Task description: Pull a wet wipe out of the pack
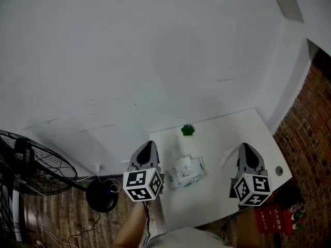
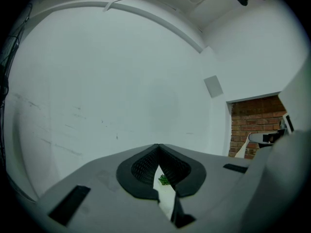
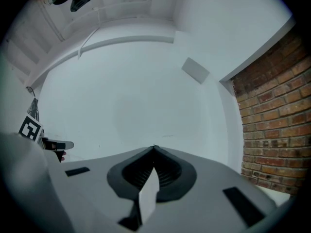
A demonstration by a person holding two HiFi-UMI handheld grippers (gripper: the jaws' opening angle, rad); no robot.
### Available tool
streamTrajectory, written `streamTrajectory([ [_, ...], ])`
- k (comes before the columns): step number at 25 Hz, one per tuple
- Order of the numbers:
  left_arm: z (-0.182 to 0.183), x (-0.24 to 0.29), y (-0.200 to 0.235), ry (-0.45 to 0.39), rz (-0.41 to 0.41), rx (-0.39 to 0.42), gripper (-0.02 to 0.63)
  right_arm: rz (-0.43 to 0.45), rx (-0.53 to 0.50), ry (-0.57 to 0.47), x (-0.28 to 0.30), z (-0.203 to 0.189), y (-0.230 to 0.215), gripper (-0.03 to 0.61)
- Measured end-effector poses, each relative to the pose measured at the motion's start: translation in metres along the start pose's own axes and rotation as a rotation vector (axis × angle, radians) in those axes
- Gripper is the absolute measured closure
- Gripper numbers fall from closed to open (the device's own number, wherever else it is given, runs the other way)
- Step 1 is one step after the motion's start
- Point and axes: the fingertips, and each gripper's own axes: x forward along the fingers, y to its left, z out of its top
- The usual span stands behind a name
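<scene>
I read jaws together on left tongs (image 1: 149, 145) and right tongs (image 1: 244, 146). Wipe pack (image 1: 187, 172) lower centre, between them, touching neither.

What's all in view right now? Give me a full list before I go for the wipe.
table: one, white, against the white wall
wet wipe pack: one, white and green, mid-table between the grippers
small leafy thing: one, green, at the table's far edge
fan: one, black, on the wooden floor at left
box: one, red, on the floor right of the table
brick wall: one, red-brown, at right
left gripper: one, grey, left of the pack, jaws together, nothing held
right gripper: one, grey, right of the pack, jaws together
</scene>
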Motion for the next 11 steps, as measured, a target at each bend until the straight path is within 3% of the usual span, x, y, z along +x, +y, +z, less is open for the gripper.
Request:
streamTrajectory([
  [11,-0.0038,-0.0028,-0.0022,0.007,-0.008,-0.014,0.611,-0.006,-0.011,0.009,-0.0052,-0.0032,0.004,0.577],
])
